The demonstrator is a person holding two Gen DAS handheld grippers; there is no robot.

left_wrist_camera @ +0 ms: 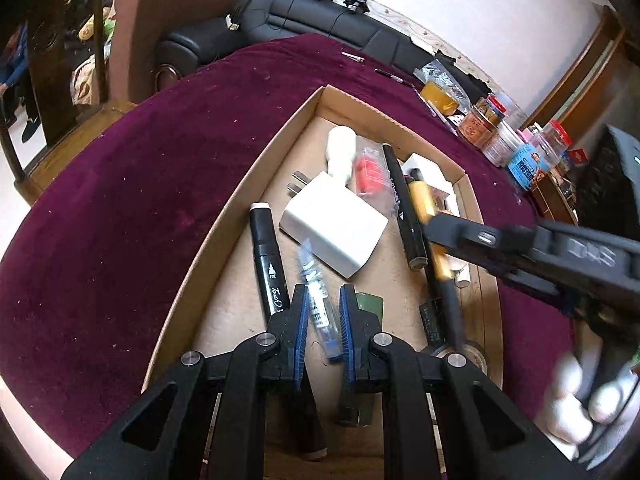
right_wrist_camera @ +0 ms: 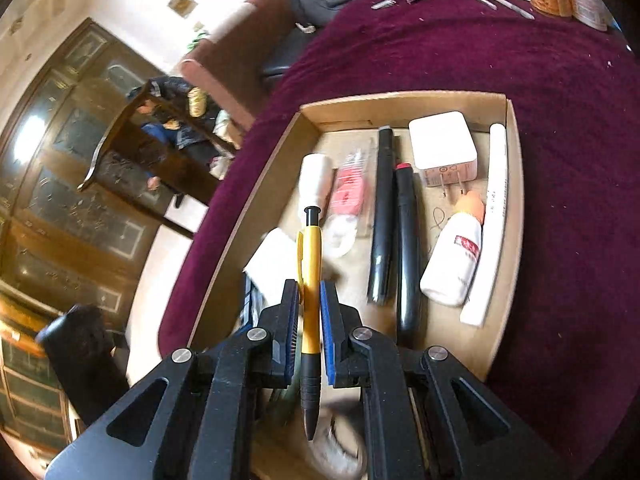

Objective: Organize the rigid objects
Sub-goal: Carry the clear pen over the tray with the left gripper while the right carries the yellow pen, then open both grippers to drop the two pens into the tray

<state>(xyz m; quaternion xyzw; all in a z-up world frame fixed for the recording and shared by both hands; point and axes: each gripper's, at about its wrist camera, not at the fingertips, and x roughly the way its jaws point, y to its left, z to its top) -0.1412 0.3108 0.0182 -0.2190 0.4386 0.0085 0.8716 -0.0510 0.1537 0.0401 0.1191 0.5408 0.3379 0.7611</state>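
Observation:
A shallow cardboard tray (left_wrist_camera: pixel 224 224) (right_wrist_camera: pixel 514 216) lies on a purple cloth. My right gripper (right_wrist_camera: pixel 310 300) is shut on a yellow-and-black pen (right_wrist_camera: pixel 311 276) and holds it over the tray; the pen also shows in the left wrist view (left_wrist_camera: pixel 426 208), where the right gripper (left_wrist_camera: pixel 434 232) reaches in from the right. My left gripper (left_wrist_camera: pixel 323 304) is open, its pads either side of a clear blue-printed pen (left_wrist_camera: pixel 316 300) lying in the tray. A white charger (left_wrist_camera: pixel 334 228), black markers (left_wrist_camera: pixel 266 252) (right_wrist_camera: pixel 382 216) and a white bottle (right_wrist_camera: pixel 452 260) lie in the tray.
Jars and bottles (left_wrist_camera: pixel 516 144) stand along the cloth's far right edge. A black sofa (left_wrist_camera: pixel 304 12) and a brown chair (left_wrist_camera: pixel 160 20) stand beyond the table. A dark wooden cabinet (right_wrist_camera: pixel 68 184) is at the left in the right wrist view.

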